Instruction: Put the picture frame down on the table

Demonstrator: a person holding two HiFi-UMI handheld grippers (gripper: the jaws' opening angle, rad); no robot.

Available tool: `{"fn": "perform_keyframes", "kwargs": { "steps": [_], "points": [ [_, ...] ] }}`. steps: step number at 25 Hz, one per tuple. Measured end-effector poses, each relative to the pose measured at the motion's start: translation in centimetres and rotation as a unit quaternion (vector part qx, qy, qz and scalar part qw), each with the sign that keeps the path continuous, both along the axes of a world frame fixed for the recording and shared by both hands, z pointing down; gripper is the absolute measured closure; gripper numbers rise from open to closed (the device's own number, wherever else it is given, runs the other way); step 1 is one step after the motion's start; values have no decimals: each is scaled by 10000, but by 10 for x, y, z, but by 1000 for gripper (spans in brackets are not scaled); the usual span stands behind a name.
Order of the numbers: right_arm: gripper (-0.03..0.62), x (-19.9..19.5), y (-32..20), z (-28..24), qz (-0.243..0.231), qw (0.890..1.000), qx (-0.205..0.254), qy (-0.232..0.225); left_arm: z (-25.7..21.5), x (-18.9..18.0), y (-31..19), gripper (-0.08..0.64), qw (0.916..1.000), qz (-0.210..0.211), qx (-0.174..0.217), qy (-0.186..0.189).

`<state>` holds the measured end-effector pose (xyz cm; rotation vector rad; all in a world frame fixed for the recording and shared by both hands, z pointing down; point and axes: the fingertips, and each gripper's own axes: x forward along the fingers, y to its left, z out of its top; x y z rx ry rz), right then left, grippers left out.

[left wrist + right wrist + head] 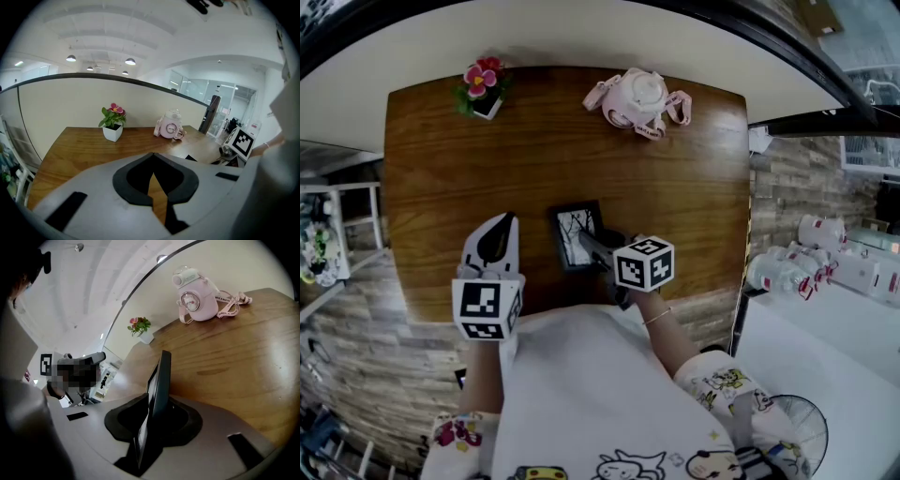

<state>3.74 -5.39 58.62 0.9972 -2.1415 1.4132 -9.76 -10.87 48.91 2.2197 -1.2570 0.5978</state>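
Right gripper (598, 249) clamped on edge-on picture frame (161, 376), lower edge hidden; left gripper (500, 223) together, empty.

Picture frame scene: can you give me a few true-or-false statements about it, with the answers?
1. The picture frame sits between the right tongs. True.
2. The potted flower and the pink water bottle stand apart on the wooden table. True.
3. The left tongs hold the potted flower. False: nothing is between them.
4. The pink water bottle lies right beside the picture frame. False: it stands near the table's far edge, away from the frame.
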Motion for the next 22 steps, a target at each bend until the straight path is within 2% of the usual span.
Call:
{"fn": "perform_keyframes", "kwargs": {
  "steps": [11, 22],
  "points": [
    [473, 2, 0, 9, -235, 9975, 247, 615, 3, -1, 1, 557, 10000, -6, -56, 16],
    [422, 7, -2, 16, -341, 9944, 310, 947, 6, -2, -2, 557, 10000, -14, 46, -1]
  ]
}}
